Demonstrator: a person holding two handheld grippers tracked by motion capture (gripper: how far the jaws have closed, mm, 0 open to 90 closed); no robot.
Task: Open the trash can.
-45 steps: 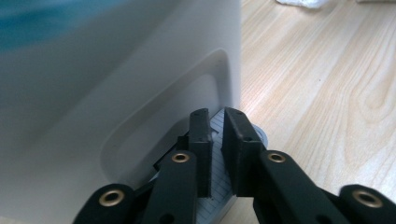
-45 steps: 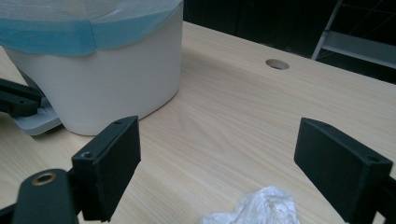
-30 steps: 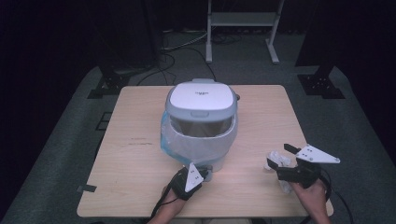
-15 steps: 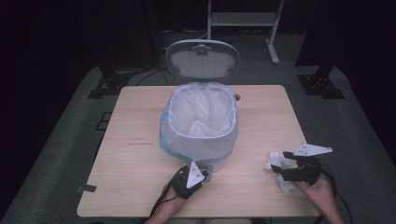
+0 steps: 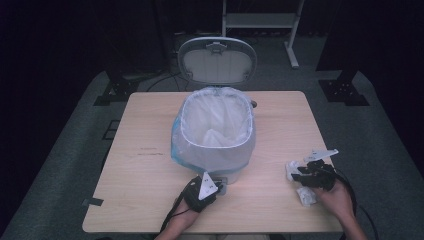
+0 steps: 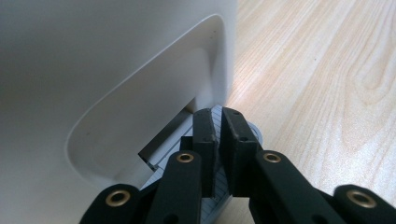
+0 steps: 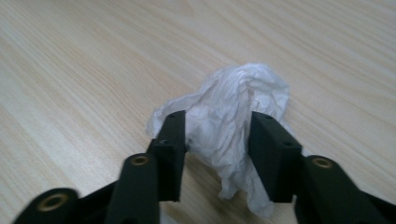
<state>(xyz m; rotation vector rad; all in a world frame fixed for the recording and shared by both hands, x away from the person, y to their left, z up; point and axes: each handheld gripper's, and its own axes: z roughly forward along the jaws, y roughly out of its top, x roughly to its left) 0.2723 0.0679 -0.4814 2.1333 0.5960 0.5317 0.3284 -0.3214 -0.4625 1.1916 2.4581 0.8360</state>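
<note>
1. At the near edge of the wooden table (image 5: 150, 165), the left gripper (image 5: 216, 188) bears down on the foot pedal (image 6: 219, 186) at the base of the white pedal bin (image 5: 215, 155), its jaws nearly closed with only a thin slit between them and nothing clamped in it.
2. Compared with a second ago, the bin's lid (image 5: 217, 60) has swung from flat over the opening to fully upright behind it, so the white liner bag (image 5: 192, 145) and the bin's mouth are now exposed.
3. That change suggests the pedal press has done its job: the bin looks ready to receive waste as long as the pedal is held down.
4. Over the same second, the right gripper (image 5: 300, 172) has dropped lower toward the tabletop on the right side.
5. A crumpled white tissue (image 7: 233, 121) lies on the table directly between the right gripper's jaws, which stand apart at a medium width on either side of it; the pads appear to touch or almost touch the paper, but no firm squeeze is evident.
6. A second crumpled tissue (image 5: 306, 196) sits just beside the right hand (image 5: 337, 200), well apart from the bin.
</note>
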